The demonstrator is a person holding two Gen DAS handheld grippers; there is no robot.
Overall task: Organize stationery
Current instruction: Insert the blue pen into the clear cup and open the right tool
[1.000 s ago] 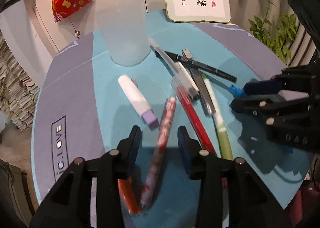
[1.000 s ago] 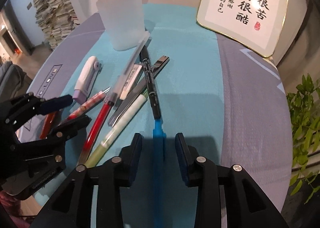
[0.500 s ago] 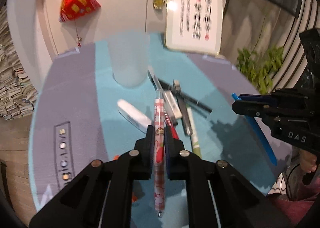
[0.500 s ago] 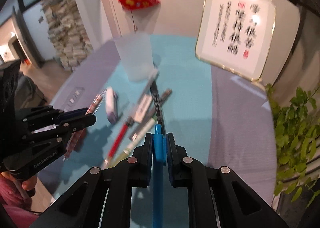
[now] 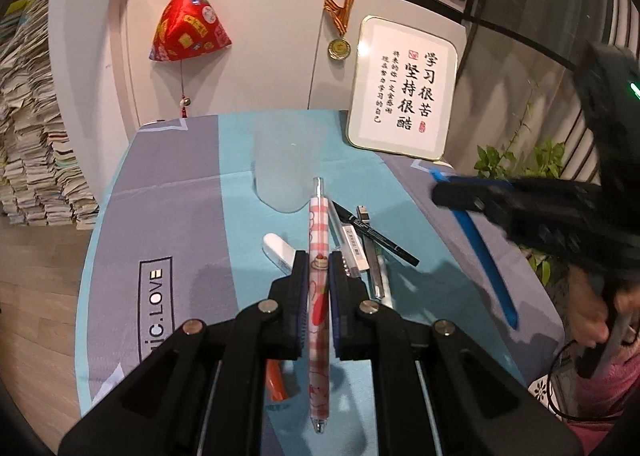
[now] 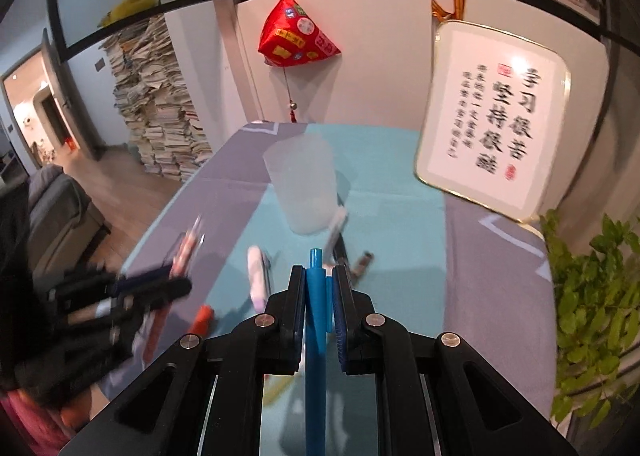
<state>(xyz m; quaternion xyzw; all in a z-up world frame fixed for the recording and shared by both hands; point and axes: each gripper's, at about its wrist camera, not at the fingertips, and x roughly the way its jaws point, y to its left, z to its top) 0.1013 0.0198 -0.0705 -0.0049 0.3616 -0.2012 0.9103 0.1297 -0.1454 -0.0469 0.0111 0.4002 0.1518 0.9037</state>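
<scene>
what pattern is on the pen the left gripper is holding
Pink and white check with small cartoon pictures on the pen held by the left gripper; clearest in the left wrist view.

Cup [image 5: 286,163] stands on bench [image 5: 176,191], far-centre; framed plaque [image 5: 402,101] behind it to the right, leaning on wall. Loose pens [image 5: 372,252] lie in a heap just in front of cup, eraser stick [image 5: 278,252] left of heap. Left gripper [image 5: 319,276] w/ patterned pen [image 5: 319,256] above heap; right gripper [image 6: 319,292] w/ second pen [image 6: 316,316] to its right. Paper stacks [image 5: 28,135] on floor, left of bench.
</scene>
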